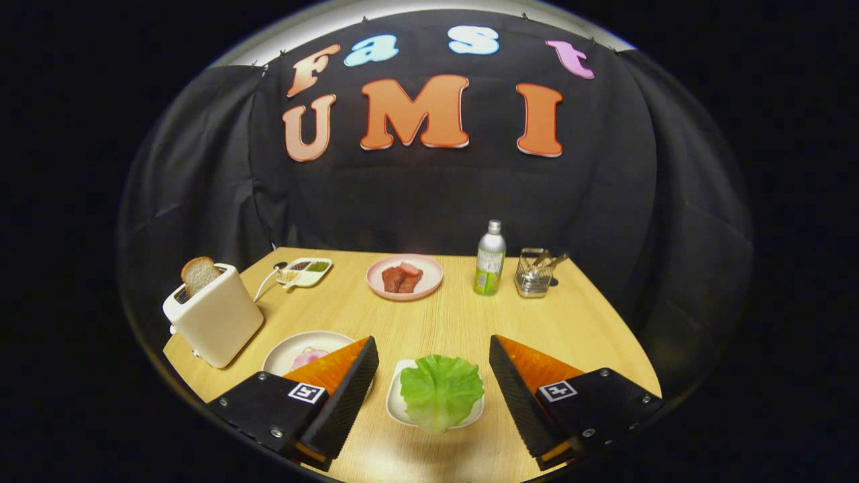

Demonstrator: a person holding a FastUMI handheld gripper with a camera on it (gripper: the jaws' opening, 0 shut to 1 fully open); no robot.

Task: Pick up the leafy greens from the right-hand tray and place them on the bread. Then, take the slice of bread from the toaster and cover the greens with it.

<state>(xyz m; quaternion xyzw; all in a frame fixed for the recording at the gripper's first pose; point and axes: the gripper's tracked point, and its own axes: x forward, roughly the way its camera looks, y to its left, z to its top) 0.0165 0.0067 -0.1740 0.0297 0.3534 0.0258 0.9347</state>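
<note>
Two fingers (433,376) apart, lettuce (441,391) between

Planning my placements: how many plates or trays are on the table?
4: tray under lettuce between the open fingers, white plate beside the toaster, pink plate beyond, divided tray far left.

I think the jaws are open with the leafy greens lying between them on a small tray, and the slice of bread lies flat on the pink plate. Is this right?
Not quite. In the gripper view the slice of bread stands in the toaster; the pink plate holds reddish pieces. The rest holds: the gripper has its jaws open, with the leafy greens between them on a small tray.
</note>
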